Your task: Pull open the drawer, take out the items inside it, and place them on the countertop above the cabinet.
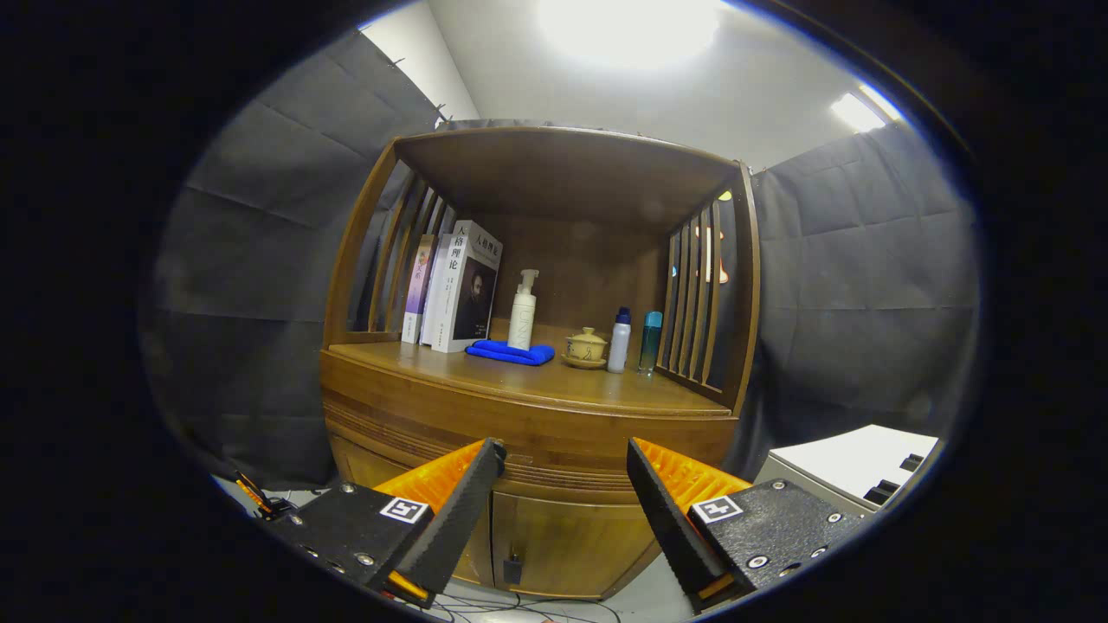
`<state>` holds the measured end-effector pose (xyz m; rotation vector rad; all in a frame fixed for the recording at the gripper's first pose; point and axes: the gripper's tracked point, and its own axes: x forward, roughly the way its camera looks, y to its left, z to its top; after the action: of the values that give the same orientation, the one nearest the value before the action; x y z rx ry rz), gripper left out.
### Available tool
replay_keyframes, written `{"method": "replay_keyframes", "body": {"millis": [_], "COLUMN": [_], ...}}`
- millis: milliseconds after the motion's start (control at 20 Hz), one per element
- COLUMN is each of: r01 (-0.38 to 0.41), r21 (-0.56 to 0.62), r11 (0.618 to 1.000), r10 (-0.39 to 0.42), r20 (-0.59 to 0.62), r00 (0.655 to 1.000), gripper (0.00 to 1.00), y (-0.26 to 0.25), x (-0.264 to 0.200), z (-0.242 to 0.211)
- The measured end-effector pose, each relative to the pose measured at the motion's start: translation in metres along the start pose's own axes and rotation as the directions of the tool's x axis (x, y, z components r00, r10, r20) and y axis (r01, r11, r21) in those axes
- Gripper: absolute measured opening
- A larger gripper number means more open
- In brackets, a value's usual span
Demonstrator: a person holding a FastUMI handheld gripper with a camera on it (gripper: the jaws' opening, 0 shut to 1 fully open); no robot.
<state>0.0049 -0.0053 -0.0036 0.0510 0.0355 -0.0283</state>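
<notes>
Your claw [566, 459] hangs spread and empty before the cabinet [528, 433]; its drawer [519, 428] looks closed, though hard to tell.

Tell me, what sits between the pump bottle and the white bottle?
A small lidded teacup on its saucer, seen in the gripper view between pump bottle and white bottle.

- Main light: ceiling lamp [628, 30] overhead, blown out to white; second ceiling strip [857, 111] also clipped.
- Exposure: scene evenly lit, mid-bright; wood surface [554, 381] shows soft sheen, no hard glare.
- Shadows: underside of cabinet top and lower cabinet front darker.
- Distortion: strong fisheye; cabinet posts and edges bow outward.
- Focus: centre sharp; the wide-apart jaws slightly soft.
</notes>
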Motion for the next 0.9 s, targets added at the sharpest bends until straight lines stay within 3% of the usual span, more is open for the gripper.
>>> {"method": "replay_keyframes", "body": {"millis": [400, 900], "r01": [-0.001, -0.019], "r21": [0.061, 0.105], "r11": [0.998, 0.994], "r10": [0.000, 0.034], "r20": [0.005, -0.141], "r00": [1.000, 0.989], "gripper": [0.95, 0.95], "y": [0.013, 0.049], "x": [0.011, 0.054], "z": [0.024, -0.029]}}
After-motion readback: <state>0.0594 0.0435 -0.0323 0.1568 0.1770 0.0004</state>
